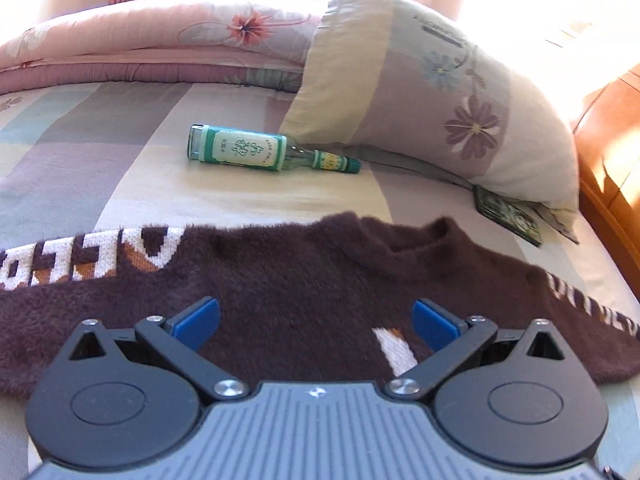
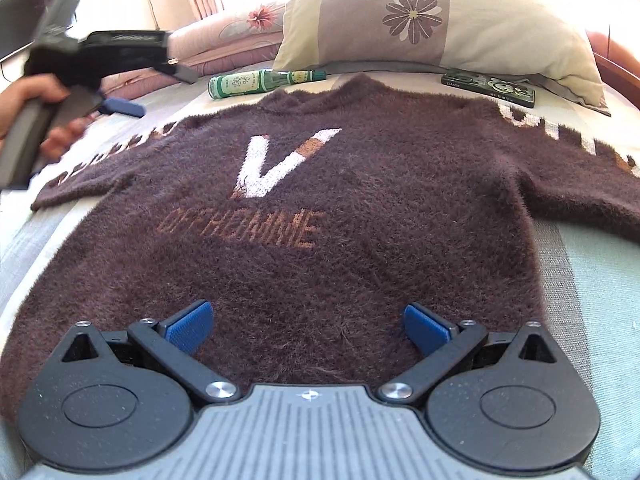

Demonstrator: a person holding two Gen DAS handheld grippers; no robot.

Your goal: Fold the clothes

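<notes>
A fuzzy dark brown sweater (image 2: 360, 208) with a white V and orange lettering lies flat on the bed, sleeves spread to both sides. My right gripper (image 2: 308, 326) is open and empty, low over the sweater's hem. My left gripper (image 1: 316, 322) is open and empty over the sweater's upper chest (image 1: 300, 280), near the neckline. In the right wrist view the left gripper (image 2: 132, 92) shows at the upper left, held in a hand above the left sleeve (image 2: 92, 168).
A green glass bottle (image 1: 264, 150) lies on the striped sheet (image 1: 100, 152) beyond the collar. A floral pillow (image 1: 440, 92) and a dark flat box (image 2: 488, 86) are at the back right. A folded pink quilt (image 1: 160, 48) is behind. A wooden bed frame (image 1: 612, 152) is on the right.
</notes>
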